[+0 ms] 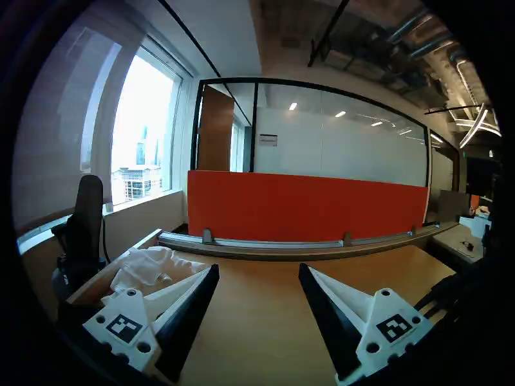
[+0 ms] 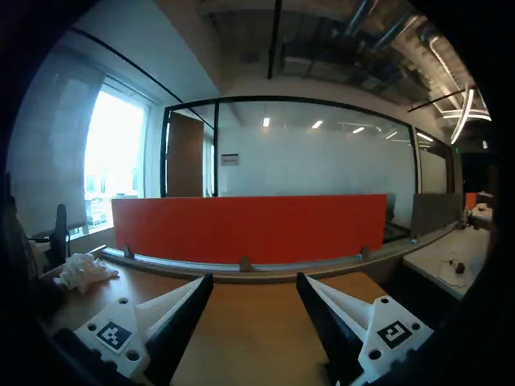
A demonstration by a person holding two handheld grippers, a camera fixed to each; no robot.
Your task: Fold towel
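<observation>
A crumpled white towel [image 1: 147,265] lies on the wooden desk [image 1: 257,309] at the far left corner, just beyond the left finger of my left gripper [image 1: 259,270]. That gripper is open, with bare desk between its fingers. In the right gripper view the same towel [image 2: 84,269] sits farther off at the left edge of the desk [image 2: 251,321]. My right gripper [image 2: 254,278] is open too and holds nothing; it hangs over the middle of the desk, well to the right of the towel.
An orange divider panel [image 1: 302,206] on a metal rail [image 1: 257,243] closes the desk's far edge. A black office chair [image 1: 84,225] stands left of the desk by the window. A neighbouring white desk [image 2: 450,257] with small items is at the right.
</observation>
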